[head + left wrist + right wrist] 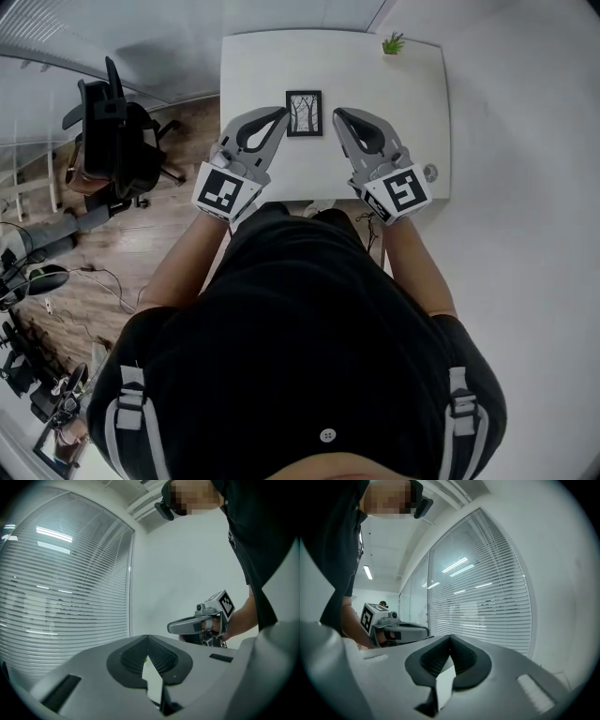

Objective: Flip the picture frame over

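Note:
A small black picture frame (304, 112) lies flat on the white table (375, 84), its tree picture facing up. My left gripper (282, 114) hovers just left of the frame, jaws shut with nothing between them. My right gripper (337, 114) hovers just right of it, also shut and empty. Neither touches the frame. In the left gripper view the shut left gripper (148, 640) points level at the right gripper (199, 624). In the right gripper view the shut right gripper (450, 639) faces the left gripper (396, 631). The frame is hidden in both gripper views.
A little green plant (393, 43) stands at the table's far right corner. A small round object (429, 172) sits near the right edge. A black office chair (112, 131) stands on the wooden floor to the left. Window blinds (61, 602) fill the background.

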Demonstrator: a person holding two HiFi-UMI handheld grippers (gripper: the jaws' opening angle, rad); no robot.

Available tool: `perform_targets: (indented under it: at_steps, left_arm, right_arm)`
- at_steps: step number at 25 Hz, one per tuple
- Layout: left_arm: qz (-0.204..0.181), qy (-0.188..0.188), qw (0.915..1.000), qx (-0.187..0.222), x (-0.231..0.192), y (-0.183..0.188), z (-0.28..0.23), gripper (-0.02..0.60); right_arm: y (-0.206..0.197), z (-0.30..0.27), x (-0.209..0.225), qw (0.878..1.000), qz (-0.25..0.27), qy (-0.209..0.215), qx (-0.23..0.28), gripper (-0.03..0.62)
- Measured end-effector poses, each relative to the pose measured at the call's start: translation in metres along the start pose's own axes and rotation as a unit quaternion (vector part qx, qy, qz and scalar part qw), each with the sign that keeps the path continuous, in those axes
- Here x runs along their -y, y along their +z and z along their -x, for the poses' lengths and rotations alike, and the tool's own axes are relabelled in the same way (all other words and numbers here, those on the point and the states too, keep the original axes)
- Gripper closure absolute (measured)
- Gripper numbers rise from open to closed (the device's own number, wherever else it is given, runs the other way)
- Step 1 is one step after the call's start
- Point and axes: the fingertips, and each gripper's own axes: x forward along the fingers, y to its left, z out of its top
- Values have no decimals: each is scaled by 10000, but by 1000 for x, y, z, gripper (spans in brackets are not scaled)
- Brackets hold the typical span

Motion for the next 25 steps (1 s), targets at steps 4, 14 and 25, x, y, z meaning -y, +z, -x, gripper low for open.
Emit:
perform_targets:
  at_steps: [4, 14, 25]
  left_arm:
    - [-6, -9, 10000, 19, 1, -2, 1, 574]
    - [-13, 32, 9999, -109, -5, -9, 2, 574]
    - [28, 18, 10000, -1, 0, -5, 1, 574]
  right_arm:
    - [-1, 3, 4, 9999, -80, -112, 45, 585]
    - [0, -1, 2, 9999, -73, -94, 51, 585]
    - [-3, 4, 3, 9999, -99, -127, 21, 585]
